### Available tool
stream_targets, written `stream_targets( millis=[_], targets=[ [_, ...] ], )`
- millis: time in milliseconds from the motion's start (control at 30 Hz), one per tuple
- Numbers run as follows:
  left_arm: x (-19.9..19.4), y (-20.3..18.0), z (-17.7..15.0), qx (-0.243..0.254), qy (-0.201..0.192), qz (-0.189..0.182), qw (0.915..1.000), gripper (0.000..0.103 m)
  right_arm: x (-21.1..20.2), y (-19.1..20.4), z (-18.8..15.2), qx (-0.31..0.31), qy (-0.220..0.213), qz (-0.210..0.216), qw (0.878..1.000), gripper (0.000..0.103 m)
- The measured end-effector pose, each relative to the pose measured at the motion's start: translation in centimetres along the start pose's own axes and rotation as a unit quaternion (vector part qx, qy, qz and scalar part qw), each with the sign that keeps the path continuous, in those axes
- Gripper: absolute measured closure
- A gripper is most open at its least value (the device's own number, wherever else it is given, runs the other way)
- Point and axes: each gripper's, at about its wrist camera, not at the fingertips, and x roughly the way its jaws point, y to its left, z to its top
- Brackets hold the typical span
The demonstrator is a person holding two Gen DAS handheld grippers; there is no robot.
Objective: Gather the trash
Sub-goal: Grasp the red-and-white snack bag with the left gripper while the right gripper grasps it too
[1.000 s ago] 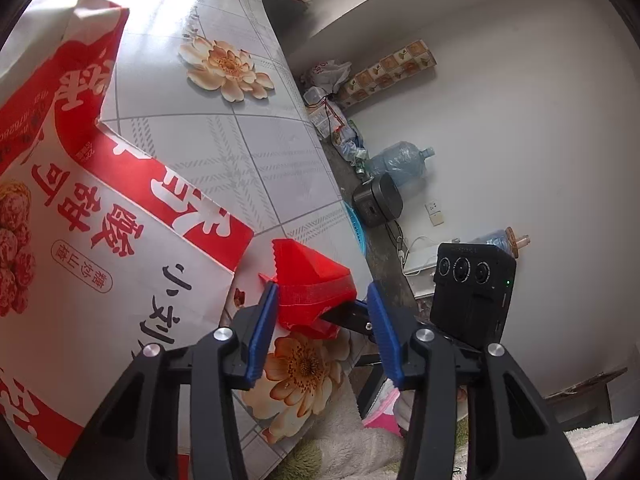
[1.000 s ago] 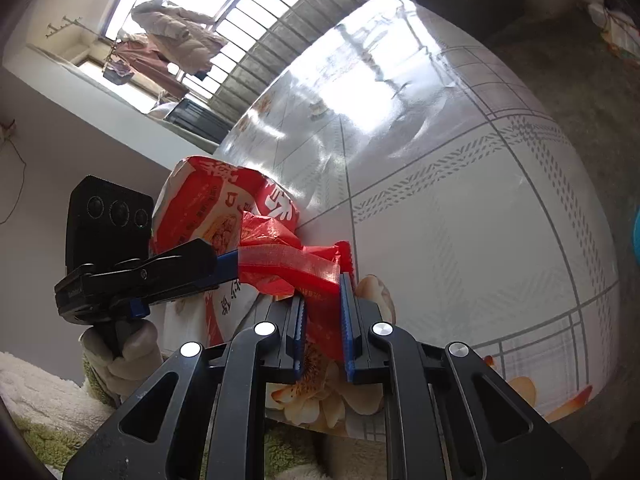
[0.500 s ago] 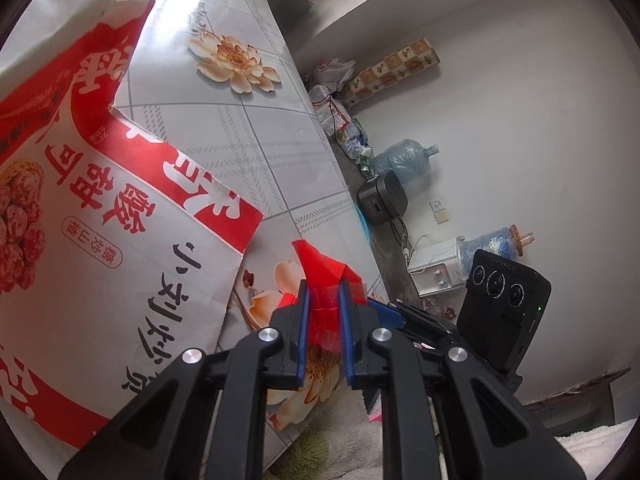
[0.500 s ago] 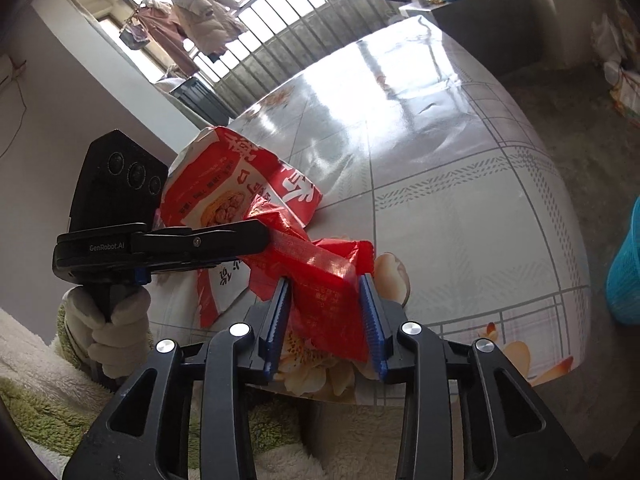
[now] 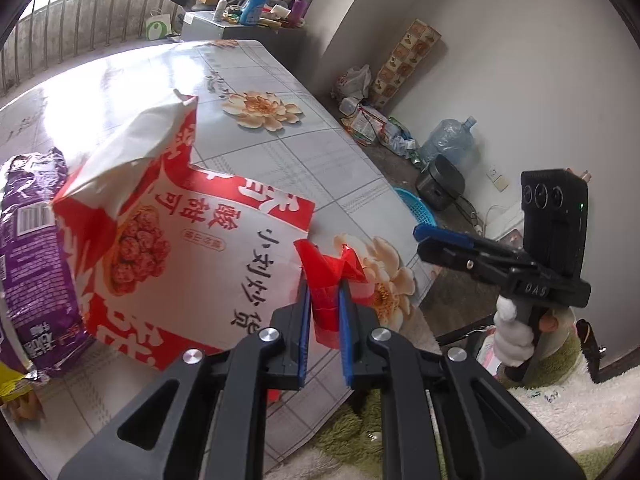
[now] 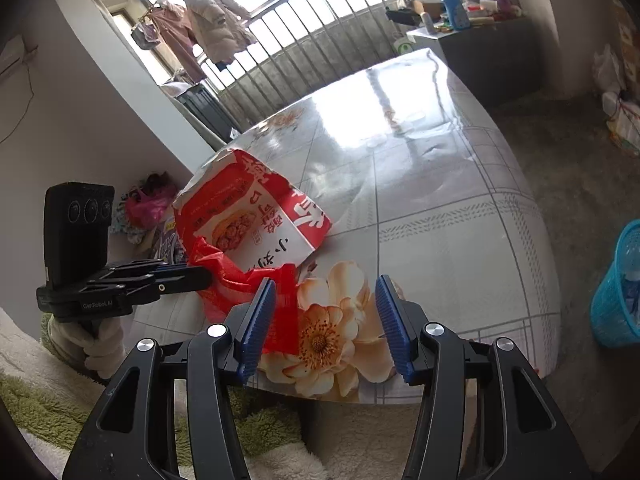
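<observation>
Two hand-held grippers over one floral-topped bench [image 6: 440, 216]. Left hand-held gripper [image 5: 323, 320]: blue pads pressed together on a red plastic wrapper [image 5: 328, 280], held at the bench's near edge. Right hand-held gripper [image 6: 326, 320]: jaws spread wide, nothing between them, the wrapper's loose end just beside its left pad. Red-and-white snack bag [image 5: 168, 232]: lying left of the wrapper. Purple packet [image 5: 32, 260]: far left. Blue basket [image 6: 620, 288]: on the floor, right.
</observation>
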Motion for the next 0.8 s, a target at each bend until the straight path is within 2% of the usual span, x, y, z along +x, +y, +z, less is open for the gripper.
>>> stream_targets(
  millis=[200,333,400,533,800],
  targets=[
    [-3.2,2.7,-2.1,-0.045,-0.017,0.035,0.9982,0.091,3.5,2.6,3.6,-0.083,0.013,0.004,0.996,0.053],
    [-5.4,4.5,-3.2,-0.074,-0.039,0.066,0.9943,0.091,7.6,4.7,6.4,-0.152,0.036,0.021,0.987,0.053],
    [-6.0,5.4,-3.5,-0.087,-0.045,0.08,0.9919,0.091,9.8,6.0,7.6,-0.194,0.055,0.035,0.979,0.053],
    [-6.2,7.1,-3.9,-0.109,-0.043,0.095,0.9885,0.091,14.1,7.9,9.4,-0.266,0.093,0.047,0.958,0.046],
    [-5.5,8.8,-3.9,-0.117,-0.027,0.113,0.9863,0.091,20.4,9.5,10.6,-0.34,0.144,0.081,0.926,0.044]
  ],
)
